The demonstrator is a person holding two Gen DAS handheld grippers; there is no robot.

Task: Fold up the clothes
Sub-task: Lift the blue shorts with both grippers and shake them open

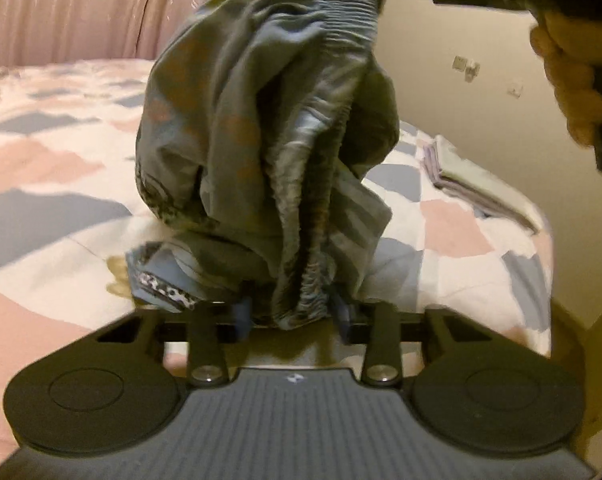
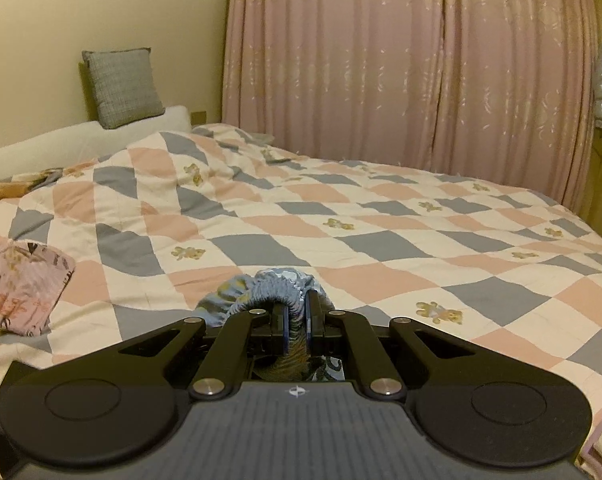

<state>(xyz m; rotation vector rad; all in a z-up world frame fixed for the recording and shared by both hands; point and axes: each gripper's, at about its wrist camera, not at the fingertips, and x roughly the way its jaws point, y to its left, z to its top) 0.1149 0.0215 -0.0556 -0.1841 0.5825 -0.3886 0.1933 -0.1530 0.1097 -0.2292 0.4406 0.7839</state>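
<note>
Room: loads of bare pink, grey and white checked quilt (image 2: 341,216) ahead, pink curtain (image 2: 413,64) at the far edge.
Left gripper (image 1: 297,312): pinching the crumpled grey-blue garment (image 1: 261,128), which hangs above the bed.
Right gripper (image 2: 297,312): clamped on the garment's gathered waistband.
</note>
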